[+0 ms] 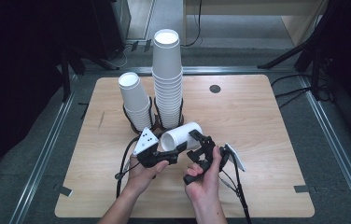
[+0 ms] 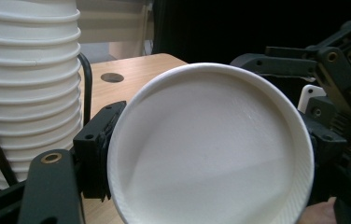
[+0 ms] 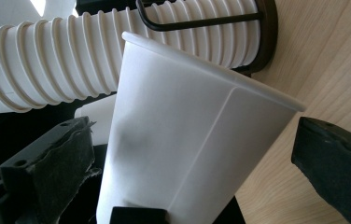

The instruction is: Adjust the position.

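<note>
Cup (image 1: 181, 136) hides left gripper (image 1: 176, 150) far jaw

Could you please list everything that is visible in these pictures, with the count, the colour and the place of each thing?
loose paper cup: one, white, lying sideways above the table between both grippers, in front of the stacks
tall cup stack: one, white, upside down in a dark wire holder, table centre
short cup stack: one, white, leaning, left of the tall stack
wire holders: two, black, around the stack bases
table: one, light wood, with a dark round hole near the far edge
left gripper: one, black, shut on the loose paper cup at its rim
right gripper: one, black, jaws open around the cup's wall
hands: two, at the near table edge
</note>
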`<act>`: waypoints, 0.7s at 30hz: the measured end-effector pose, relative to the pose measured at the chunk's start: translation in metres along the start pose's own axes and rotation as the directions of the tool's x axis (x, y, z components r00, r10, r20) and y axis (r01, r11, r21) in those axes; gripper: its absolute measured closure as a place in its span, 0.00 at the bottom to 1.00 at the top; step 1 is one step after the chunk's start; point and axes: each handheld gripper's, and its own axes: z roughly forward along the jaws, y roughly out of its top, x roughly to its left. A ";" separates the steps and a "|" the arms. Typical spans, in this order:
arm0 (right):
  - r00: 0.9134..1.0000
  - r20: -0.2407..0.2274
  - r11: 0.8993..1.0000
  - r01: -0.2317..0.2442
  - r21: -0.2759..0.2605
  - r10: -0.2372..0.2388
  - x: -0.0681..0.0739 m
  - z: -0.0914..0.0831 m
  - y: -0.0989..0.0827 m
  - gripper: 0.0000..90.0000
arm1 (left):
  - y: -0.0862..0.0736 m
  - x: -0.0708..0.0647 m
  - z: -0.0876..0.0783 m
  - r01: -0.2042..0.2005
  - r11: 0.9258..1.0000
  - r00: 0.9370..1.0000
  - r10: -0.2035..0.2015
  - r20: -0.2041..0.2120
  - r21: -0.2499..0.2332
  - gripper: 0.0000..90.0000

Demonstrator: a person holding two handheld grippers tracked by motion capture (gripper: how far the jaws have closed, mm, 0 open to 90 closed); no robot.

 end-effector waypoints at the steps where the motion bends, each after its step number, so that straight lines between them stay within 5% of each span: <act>1: 1.000 -0.006 1.000 -0.005 0.005 0.005 0.000 0.001 0.000 0.00 | 0.000 0.000 0.000 0.000 1.000 1.000 0.000 0.001 -0.001 0.27; 21: 0.999 -0.023 0.998 -0.044 0.053 0.045 0.000 0.019 -0.005 0.00 | 0.000 -0.001 0.000 -0.001 1.000 1.000 0.001 0.006 -0.005 0.27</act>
